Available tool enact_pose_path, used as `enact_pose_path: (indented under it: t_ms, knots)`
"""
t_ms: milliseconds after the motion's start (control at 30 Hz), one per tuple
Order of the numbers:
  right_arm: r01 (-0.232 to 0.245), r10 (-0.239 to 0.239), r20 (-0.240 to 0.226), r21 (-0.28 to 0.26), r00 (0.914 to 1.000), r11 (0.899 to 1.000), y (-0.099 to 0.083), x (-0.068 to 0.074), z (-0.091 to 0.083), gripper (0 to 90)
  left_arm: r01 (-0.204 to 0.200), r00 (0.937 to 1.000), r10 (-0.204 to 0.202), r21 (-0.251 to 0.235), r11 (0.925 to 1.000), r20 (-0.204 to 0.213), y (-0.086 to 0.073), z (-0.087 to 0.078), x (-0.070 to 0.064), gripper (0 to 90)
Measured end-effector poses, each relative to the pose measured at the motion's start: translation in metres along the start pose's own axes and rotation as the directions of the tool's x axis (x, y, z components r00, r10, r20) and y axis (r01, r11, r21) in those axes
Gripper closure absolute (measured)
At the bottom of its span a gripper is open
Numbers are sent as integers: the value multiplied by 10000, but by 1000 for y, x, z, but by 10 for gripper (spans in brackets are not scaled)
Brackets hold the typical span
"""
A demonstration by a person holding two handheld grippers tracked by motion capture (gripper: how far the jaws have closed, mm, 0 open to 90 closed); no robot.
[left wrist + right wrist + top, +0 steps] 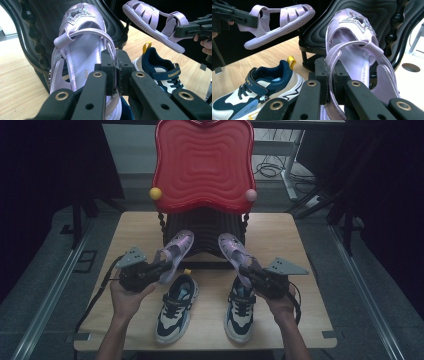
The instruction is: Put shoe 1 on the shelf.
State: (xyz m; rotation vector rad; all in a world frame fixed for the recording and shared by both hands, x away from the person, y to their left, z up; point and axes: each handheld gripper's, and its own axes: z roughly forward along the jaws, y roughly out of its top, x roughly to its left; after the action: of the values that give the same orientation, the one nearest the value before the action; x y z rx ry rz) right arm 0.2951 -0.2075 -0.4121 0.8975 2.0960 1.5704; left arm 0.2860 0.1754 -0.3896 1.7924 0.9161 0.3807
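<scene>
Two lilac strappy sandals are held above the wooden table (280, 227) in the high view: left gripper (159, 270) holds the left sandal (176, 251), right gripper (250, 274) the right sandal (235, 254), over two navy-and-white sneakers (176, 306). Left gripper view: jaws clamped on the sandal's side strap. Right gripper view: jaws pinching the other sandal's strap likewise.

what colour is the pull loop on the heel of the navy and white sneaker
Yellow. The pull loop on the navy and white sneaker shows best in the right gripper view.
</scene>
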Motion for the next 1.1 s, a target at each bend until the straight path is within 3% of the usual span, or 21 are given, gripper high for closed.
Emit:
enact_pose_path:
  t_ms: [633, 933, 1100]
  knots:
    - [-34, 35, 107, -93, 9999, 10000, 11, -2, 24, 856, 7, 9999, -11, -307, 9995, -101, 10, 20, 5, 859]
    - [-89, 90, 130, -108, 9999, 9999, 15, -4, 35, 856, 29, 9989, -52, -496, 9988, -457, 13, 26, 10, 859]
    - [-143, 145, 251, -82, 9996, 9999, 18, -6, 46, 856, -176, 9977, 146, -442, 9989, -664, 16, 35, 13, 859]
